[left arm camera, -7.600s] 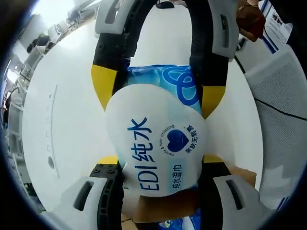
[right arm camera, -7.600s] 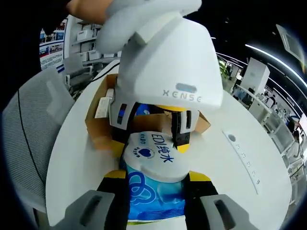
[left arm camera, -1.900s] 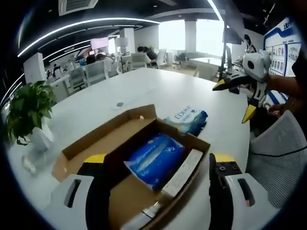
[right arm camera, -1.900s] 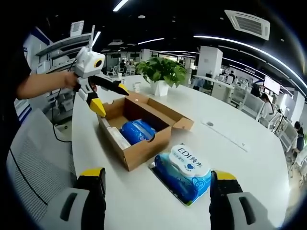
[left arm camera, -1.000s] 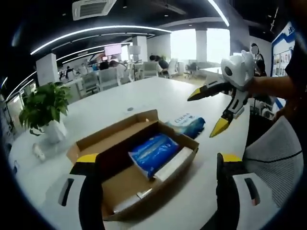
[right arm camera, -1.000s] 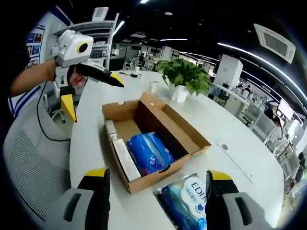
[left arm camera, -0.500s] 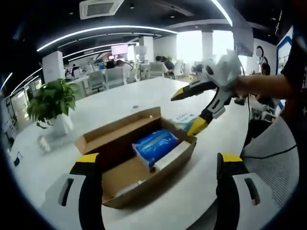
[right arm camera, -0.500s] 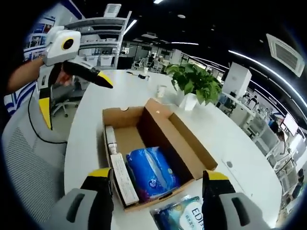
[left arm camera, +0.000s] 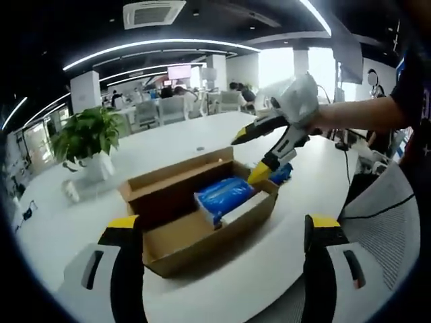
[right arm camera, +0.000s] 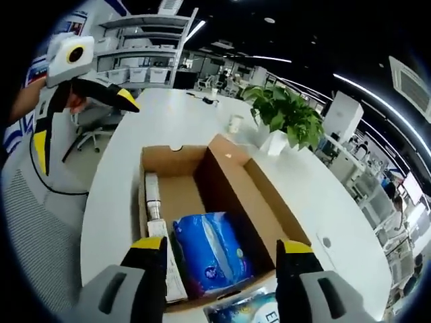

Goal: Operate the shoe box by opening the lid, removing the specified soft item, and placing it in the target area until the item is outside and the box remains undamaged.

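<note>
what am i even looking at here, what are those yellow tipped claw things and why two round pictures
A person holds a hand-held two-jaw gripper in each hand; each carries a fisheye camera looking along its own jaws, hence two round pictures. In the left gripper view, the left gripper shows at the bottom, jaws wide apart, and the right gripper hangs open above the box. The right gripper view looks down into that box, with the left gripper off to the side. On the white table sits an open cardboard shoe box holding a blue soft pack and a long white item. A wet-wipes pack lies outside beside the box. A potted plant stands nearby. Nothing is held.
</note>
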Available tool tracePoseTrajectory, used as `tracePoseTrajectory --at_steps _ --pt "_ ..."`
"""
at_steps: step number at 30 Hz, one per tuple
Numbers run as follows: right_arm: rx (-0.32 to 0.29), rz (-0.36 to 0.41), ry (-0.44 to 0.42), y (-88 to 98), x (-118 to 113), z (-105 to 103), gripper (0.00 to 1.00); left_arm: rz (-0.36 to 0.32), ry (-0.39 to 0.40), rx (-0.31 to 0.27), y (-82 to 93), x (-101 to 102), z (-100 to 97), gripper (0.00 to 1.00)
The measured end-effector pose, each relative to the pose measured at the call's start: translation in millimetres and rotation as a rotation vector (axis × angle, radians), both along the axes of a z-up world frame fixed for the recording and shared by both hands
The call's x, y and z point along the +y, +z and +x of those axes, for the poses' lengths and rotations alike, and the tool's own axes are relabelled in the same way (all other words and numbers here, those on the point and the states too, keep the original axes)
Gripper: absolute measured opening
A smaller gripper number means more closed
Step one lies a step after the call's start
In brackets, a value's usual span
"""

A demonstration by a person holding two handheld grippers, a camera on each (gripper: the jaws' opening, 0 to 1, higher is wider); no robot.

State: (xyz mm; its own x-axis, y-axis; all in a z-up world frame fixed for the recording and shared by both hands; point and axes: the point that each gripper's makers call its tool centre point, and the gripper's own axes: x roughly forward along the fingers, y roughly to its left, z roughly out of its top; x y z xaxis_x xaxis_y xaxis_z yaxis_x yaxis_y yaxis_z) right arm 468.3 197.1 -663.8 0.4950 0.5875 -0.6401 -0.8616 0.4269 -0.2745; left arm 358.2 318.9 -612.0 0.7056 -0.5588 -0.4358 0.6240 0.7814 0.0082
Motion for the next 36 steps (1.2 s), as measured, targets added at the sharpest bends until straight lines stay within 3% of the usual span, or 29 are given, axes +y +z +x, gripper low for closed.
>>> tracePoseTrajectory --at_steps 8,18,21,27,36 --pt "-0.009 -0.034 0.032 -12.5 5.6 9.6 0.6 -0.012 0.032 -0.004 -5.2 7.2 -11.8 0.99" --pt "-0.033 -0.065 0.077 -21.6 15.7 18.8 0.45 -0.02 0.077 -0.018 -8.0 14.1 -23.7 0.99" --pt "-0.035 -0.101 0.103 -29.1 18.6 20.5 0.43 -0.053 0.101 -0.005 -10.7 16.6 -29.6 0.99" --pt "-0.074 -0.161 0.11 -42.5 15.5 36.5 0.31 -0.05 0.108 -0.004 -15.0 15.3 -37.0 0.99" --pt "-0.051 -0.23 0.119 -65.1 12.7 45.2 0.18 -0.06 0.114 -0.029 -14.3 11.0 -35.2 0.99"
